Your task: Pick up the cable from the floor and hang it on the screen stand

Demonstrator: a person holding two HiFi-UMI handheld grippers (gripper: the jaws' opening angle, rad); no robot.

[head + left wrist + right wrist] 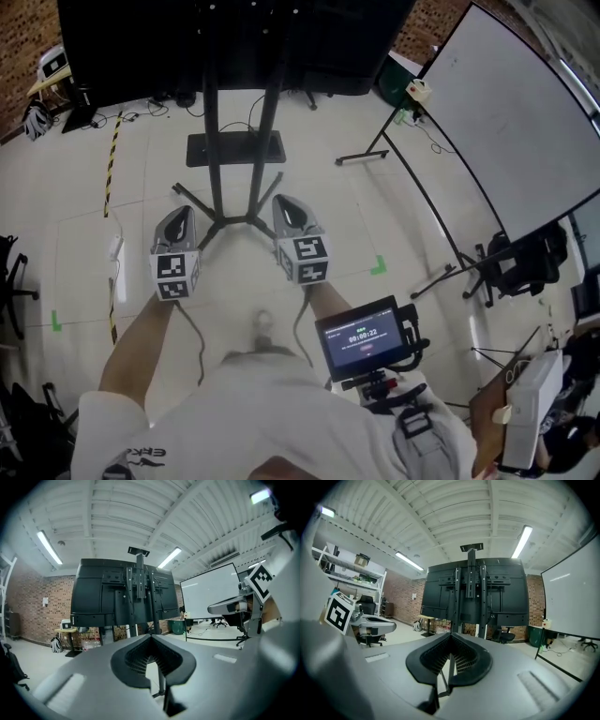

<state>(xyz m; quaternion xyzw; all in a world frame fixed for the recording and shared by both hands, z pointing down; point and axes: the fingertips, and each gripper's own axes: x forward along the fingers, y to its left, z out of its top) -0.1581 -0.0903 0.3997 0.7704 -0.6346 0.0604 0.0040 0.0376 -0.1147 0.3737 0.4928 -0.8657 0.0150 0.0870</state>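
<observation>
Both tools are empty. The left gripper point(178, 220) and the right gripper point(289, 210) have their jaws pressed together, and both are held level, facing the stand point(217, 141), well above the floor point(394, 216).

The cable is not yet in hand. A pale cable point(113, 246) lies flat by the striped tape point(111, 169), off to the left of the left gripper. I take that for the one wanted, though darker leads trail behind the stand's base, so I cannot be sure.

The likeliest slip is picking up the wrong lead. A thin cable lying flat on smooth tile may also skid away from the jaws, which must open first. The stand's splayed legs point(192, 202) could catch a foot or snag the cable. Once draped over the stand, a loose loop may slide off.

As for writing, the small monitor point(364, 339) at the person's waist shows a row of digits, too small to trust. The shirt sleeve point(145, 457) carries letters beginning "ERK". The cubes bear only square markers.
</observation>
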